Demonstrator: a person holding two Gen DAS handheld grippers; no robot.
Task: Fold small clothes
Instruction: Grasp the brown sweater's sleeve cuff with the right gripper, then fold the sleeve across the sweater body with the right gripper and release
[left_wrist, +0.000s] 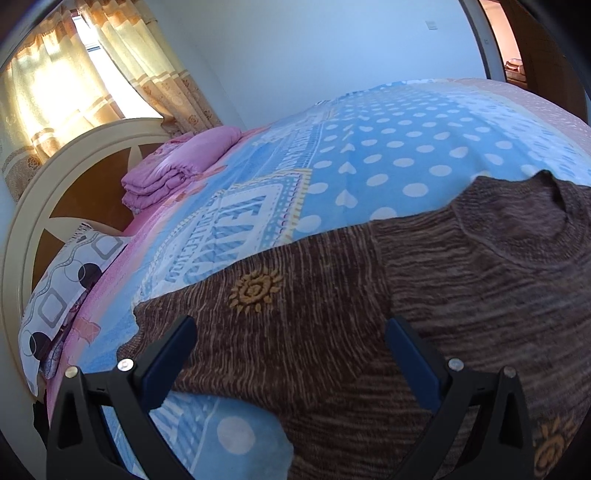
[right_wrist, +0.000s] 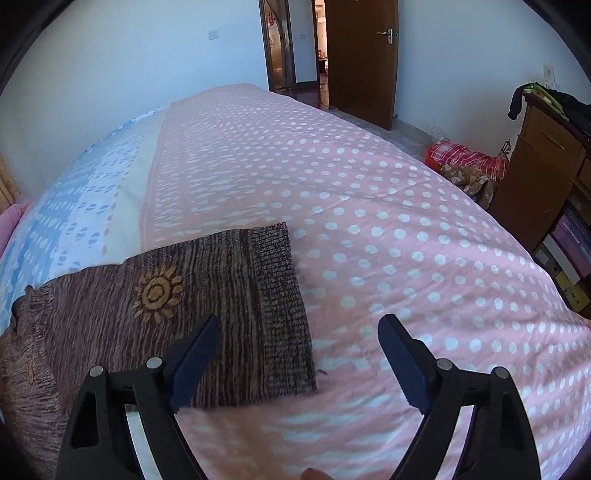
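A brown knit sweater (left_wrist: 332, 317) with yellow sun motifs lies flat on the bed. In the left wrist view its collar (left_wrist: 554, 218) is at the right and a sleeve runs left. My left gripper (left_wrist: 291, 332) is open, its fingers spread just above the sleeve and body. In the right wrist view the sweater (right_wrist: 166, 314) ends in a ribbed hem (right_wrist: 280, 314). My right gripper (right_wrist: 299, 336) is open above that hem's corner, left finger over the sweater, right finger over the bedspread. Neither holds anything.
The bed cover is blue with white dots (left_wrist: 406, 147) and pink with white dots (right_wrist: 369, 206). A folded pink blanket (left_wrist: 177, 166), a pillow (left_wrist: 62, 295) and the headboard (left_wrist: 74, 173) are at the left. A wooden cabinet (right_wrist: 543, 177), floor clothes (right_wrist: 465, 162) and an open door (right_wrist: 362, 59) are to the right.
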